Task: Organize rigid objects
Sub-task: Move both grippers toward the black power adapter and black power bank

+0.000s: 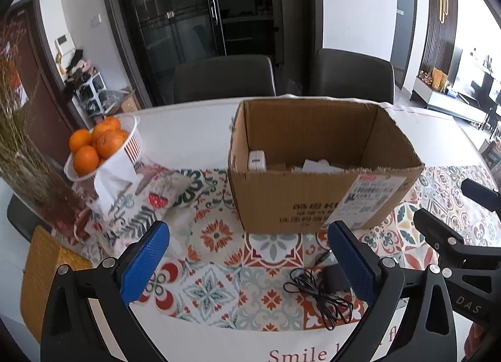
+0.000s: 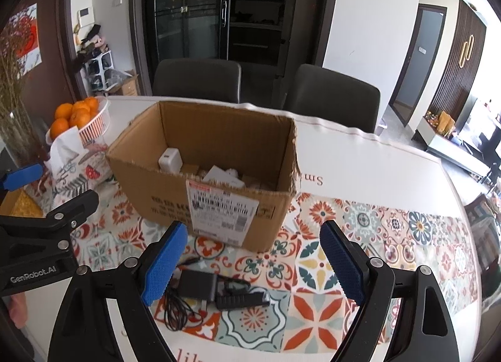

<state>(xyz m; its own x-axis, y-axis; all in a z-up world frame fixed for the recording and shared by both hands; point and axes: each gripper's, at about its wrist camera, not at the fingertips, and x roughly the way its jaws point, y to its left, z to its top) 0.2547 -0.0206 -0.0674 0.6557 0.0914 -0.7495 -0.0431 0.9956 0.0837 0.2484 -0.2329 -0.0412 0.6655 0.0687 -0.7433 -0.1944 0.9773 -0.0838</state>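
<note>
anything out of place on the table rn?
Yes: a black power adapter with its tangled cord lies loose on the patterned cloth, outside the open cardboard box that already holds small items.

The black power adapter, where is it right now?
In the right wrist view the black power adapter lies on the patterned tablecloth, just in front of the cardboard box.

- An open brown cardboard box (image 2: 206,174) stood on the patterned tablecloth (image 2: 360,237), two dark chairs (image 2: 197,77) behind it.
- A black power adapter with coiled cable (image 2: 200,287) lay before the box.
- A white basket of oranges (image 1: 103,146) sat left of it.
- A white charger block (image 2: 170,160) lay inside the box.
</note>
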